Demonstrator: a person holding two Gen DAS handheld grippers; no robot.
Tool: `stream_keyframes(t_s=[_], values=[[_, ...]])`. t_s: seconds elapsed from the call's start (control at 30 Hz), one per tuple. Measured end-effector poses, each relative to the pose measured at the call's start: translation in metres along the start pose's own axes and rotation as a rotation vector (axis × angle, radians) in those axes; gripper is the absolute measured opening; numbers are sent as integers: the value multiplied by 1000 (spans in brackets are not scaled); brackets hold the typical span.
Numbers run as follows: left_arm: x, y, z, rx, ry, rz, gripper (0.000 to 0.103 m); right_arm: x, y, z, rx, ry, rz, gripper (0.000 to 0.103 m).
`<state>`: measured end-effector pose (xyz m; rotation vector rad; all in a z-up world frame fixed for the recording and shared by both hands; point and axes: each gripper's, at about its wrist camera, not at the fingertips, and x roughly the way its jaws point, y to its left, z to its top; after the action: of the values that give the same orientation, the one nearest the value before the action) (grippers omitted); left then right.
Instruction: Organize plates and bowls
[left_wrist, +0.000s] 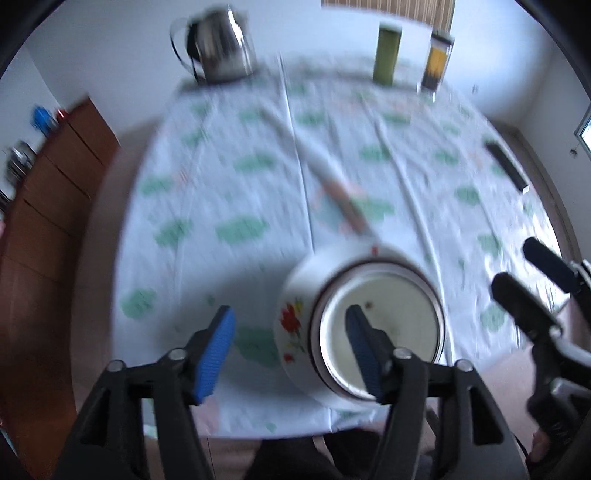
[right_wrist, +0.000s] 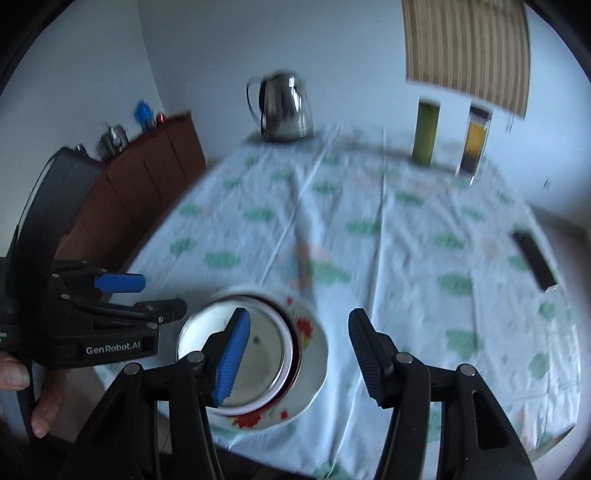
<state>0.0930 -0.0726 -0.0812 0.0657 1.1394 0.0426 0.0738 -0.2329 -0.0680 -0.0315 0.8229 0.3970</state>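
both grippers hang above the bench (left_wrist: 221, 184), tilted down at it. the left gripper (left_wrist: 291, 354) has its fingers (left_wrist: 216, 354) spread, nothing between them. the right gripper (right_wrist: 301, 358) likewise, gripping nothing. a bare hand (right_wrist: 22, 387) holds the left gripper's handle.

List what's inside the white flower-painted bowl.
Nested in the white flower-painted bowl: a dark-rimmed dish, then a white dish with specks. Anything beneath is covered.

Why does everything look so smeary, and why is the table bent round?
Left wrist view: the tablecloth and kettle are smeared by motion blur, with a dark shadow left of the bowls. Right wrist view: the same blur, milder; the fisheye lens bends the table edge and darkens the corners.
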Motion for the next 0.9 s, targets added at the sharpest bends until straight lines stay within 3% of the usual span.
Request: stream_keyframes(t_s=[0.07,0.17,0.3,0.5,0.9], values=[[-18,2,2,0,-84,21,76,-19,2,5,-20,-98,-26,63],[-43,4,3,-6,-190,31,78,-50,7,11,-46,-254,-62,75],[-66,8,4,-24,-291,41,90,-70,12,16,-64,-337,-51,75],[-85,7,2,-43,-364,57,92,-77,13,17,-69,-350,-57,75],[-87,3,0,-41,-365,55,92,-79,9,12,-58,-329,-50,76]])
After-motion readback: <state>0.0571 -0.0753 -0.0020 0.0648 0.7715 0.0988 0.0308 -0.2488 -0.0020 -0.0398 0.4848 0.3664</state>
